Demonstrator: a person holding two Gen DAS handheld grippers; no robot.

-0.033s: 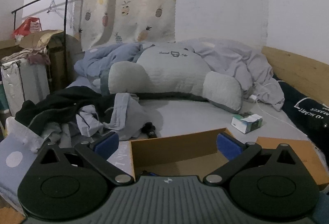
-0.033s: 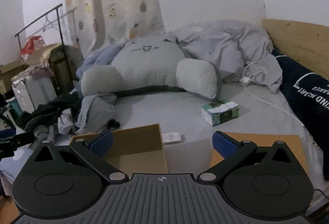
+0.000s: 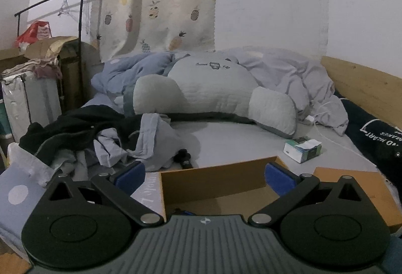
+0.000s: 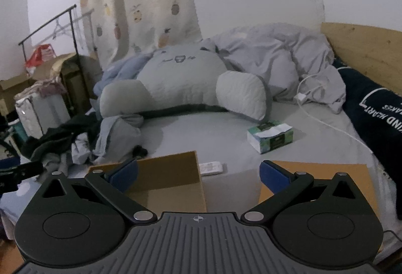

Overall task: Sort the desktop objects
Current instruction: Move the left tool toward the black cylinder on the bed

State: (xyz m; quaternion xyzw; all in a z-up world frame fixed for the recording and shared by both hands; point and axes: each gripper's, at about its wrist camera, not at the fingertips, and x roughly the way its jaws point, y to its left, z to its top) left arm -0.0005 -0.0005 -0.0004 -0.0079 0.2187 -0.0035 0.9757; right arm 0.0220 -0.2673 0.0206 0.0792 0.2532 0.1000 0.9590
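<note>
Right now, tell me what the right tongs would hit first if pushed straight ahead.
Probably nothing at first: the right tongs, open and empty, aim at bare sheet between the cardboard box and the flat cardboard. The white remote lies closest, though depth is unclear.

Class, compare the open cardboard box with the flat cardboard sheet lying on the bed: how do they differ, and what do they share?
The cardboard box has upright walls and an open top; the cardboard sheet lies flat with no walls. The box sits left of the white remote, the sheet to its right. In the right wrist view the box looks duller brown, the sheet more orange. Both are cardboard and rest on the grey bedsheet.
</note>
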